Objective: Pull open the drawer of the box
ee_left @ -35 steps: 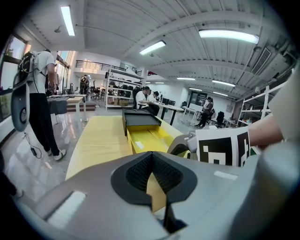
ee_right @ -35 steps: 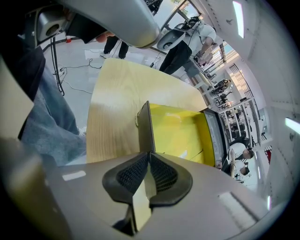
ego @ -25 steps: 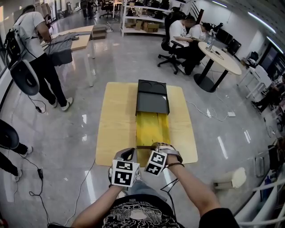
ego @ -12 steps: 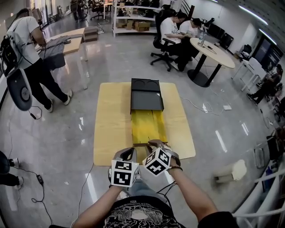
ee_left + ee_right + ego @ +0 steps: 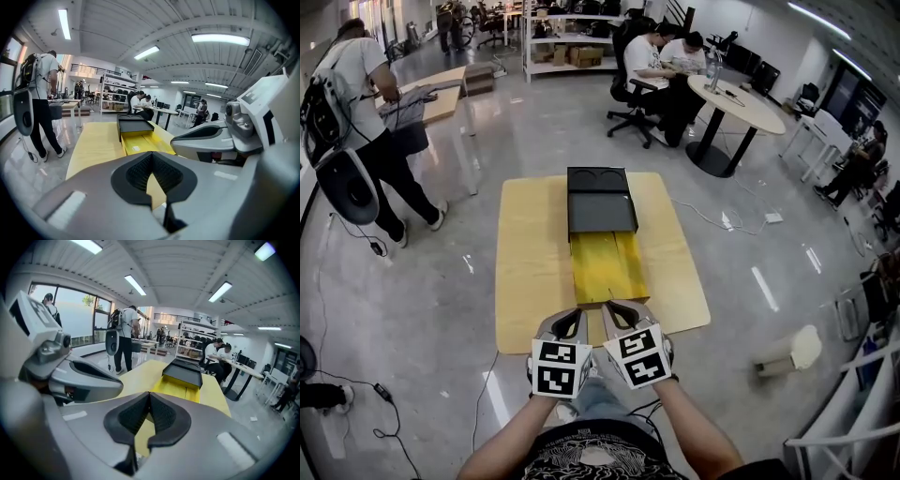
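The black box (image 5: 600, 200) lies flat on the pale wooden table (image 5: 525, 272), and its yellow drawer (image 5: 607, 267) stands pulled far out toward me. Both grippers hover side by side at the table's near edge, just short of the drawer front. My left gripper (image 5: 569, 321) is shut with nothing in it. My right gripper (image 5: 621, 312) is also shut and empty, clear of the drawer. The left gripper view shows the box (image 5: 133, 123) and drawer (image 5: 139, 143) beyond meeting jaws (image 5: 151, 158). The right gripper view shows the box (image 5: 183, 372) past closed jaws (image 5: 149, 398).
A person with a backpack (image 5: 361, 112) stands at the left by another table (image 5: 441, 94). Seated people (image 5: 661, 66) are at a round table (image 5: 736, 98) at the back right. Shelves (image 5: 572, 37) line the back. Cables and a white object (image 5: 792, 352) lie on the floor.
My right gripper has come off the drawer front, drawn back beside the left gripper, and its jaws have shut. The drawer stays pulled out.
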A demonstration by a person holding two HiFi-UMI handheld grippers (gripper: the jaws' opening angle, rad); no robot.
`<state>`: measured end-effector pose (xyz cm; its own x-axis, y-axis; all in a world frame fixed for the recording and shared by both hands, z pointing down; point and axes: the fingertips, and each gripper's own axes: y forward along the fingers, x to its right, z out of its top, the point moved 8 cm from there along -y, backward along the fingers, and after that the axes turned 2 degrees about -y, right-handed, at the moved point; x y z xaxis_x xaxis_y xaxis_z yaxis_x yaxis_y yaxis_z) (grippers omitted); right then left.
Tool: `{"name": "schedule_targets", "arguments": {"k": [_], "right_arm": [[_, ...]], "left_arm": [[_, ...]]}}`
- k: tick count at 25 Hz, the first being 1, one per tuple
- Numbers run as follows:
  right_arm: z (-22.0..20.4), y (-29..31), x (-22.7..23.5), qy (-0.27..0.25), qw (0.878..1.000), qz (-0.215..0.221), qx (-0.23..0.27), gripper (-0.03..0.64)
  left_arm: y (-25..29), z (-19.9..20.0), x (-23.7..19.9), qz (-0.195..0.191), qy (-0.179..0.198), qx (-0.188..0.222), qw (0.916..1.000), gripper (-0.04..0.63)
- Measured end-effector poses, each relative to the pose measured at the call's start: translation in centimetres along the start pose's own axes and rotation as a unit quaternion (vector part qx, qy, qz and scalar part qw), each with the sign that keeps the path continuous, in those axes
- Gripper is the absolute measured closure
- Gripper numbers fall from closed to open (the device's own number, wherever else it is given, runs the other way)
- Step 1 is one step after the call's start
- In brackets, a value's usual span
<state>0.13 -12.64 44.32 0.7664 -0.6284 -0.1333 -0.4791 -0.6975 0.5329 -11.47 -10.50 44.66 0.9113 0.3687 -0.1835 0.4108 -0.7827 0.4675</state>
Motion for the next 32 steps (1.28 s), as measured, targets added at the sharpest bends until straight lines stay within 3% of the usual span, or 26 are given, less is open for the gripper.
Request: {"name": "schedule_targets", "arguments": {"k": [6,11,28,32], "right_arm": [[-0.1,-2.3,1.0,0.075,0.997,0.0,0.034,0.611],[-2.2,-4.0,-0.3,0.114,0.992,0.002,0.054,0.611],[0.5,-2.3,-0.1,0.132,0.989,0.006,0.062,0.611],[0.2,-4.3,0.9,0.13,0.99,0.006,0.061,0.611]], "left_arm": [[0.2,1.2,1.8,-0.004,0.006,0.013,0.9999,0.578],[-0.8,-0.7,3.5,-0.012,0.014,0.027,0.9995,0.578],[-0.2,1.9,1.3,-0.012,0.017,0.031,0.9993,0.578],[-0.6,2.2,3.6,-0.012,0.016,0.029,0.9994,0.578]]}}
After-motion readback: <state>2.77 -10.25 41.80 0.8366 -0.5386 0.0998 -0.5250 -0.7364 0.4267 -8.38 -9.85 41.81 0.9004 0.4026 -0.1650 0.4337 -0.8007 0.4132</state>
